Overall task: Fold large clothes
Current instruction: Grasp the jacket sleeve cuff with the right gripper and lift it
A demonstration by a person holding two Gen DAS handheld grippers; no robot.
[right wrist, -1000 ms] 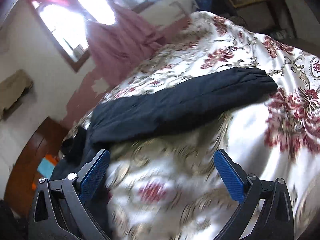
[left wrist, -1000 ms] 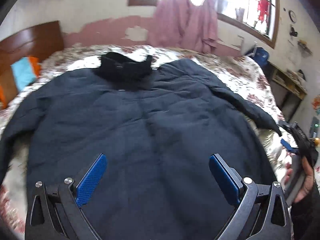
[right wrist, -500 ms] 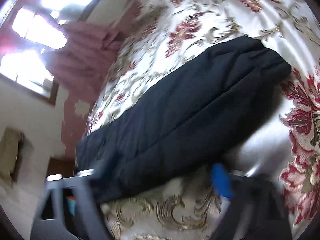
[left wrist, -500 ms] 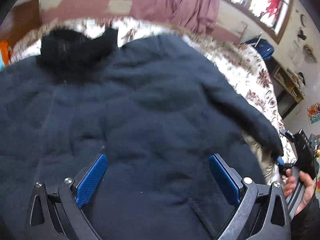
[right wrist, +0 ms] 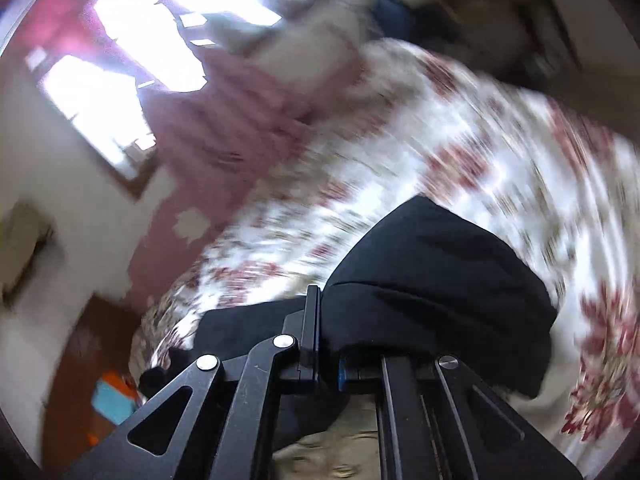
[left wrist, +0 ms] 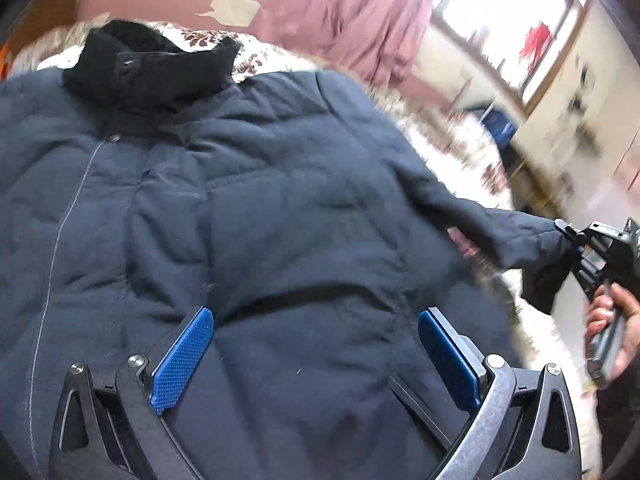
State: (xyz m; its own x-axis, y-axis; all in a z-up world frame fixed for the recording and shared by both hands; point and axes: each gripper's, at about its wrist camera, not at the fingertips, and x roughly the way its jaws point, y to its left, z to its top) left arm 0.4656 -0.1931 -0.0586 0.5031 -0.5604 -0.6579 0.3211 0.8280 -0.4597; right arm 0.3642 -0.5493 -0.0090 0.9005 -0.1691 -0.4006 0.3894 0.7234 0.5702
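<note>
A: Jacket [left wrist: 248, 216], dark navy and quilted, is seen spread flat over the floral bedspread [right wrist: 460, 152], its black collar [left wrist: 148, 68] lying at the far end toward the wall.

B: How are the fingers of the left gripper [left wrist: 316, 356] set?

A: They are held wide apart. The blue pads [left wrist: 182, 360] are seen on either side of the jacket's lower body, low over the fabric, and nothing is caught between them. Whether the tips rest on the cloth cannot be told.

B: And the right gripper [right wrist: 326, 344]?

A: It is closed as far as it goes, clamped on the sleeve cuff [right wrist: 436, 292]. In the right wrist view the dark cuff is seen bunched over the closed fingers, draping to the right of them. In the left wrist view the same sleeve [left wrist: 480, 220] is seen drawn out sideways from the jacket's shoulder, raised clear of the bedspread, with its end hanging below the right gripper [left wrist: 576, 244]. A hand [left wrist: 608, 332] is seen wrapped around that gripper's handle.

B: Can any brand, label or writing be read?

A: None can be read. A small round snap is seen on the collar, and a pale line of stitching runs down the jacket's left side, but no lettering can be made out on either. Both views are blurred toward the edges.

B: What else is in view?

A: A pink curtain [left wrist: 352, 20] is seen hanging by a bright window [right wrist: 132, 80], above a wall with peeling paint.
</note>
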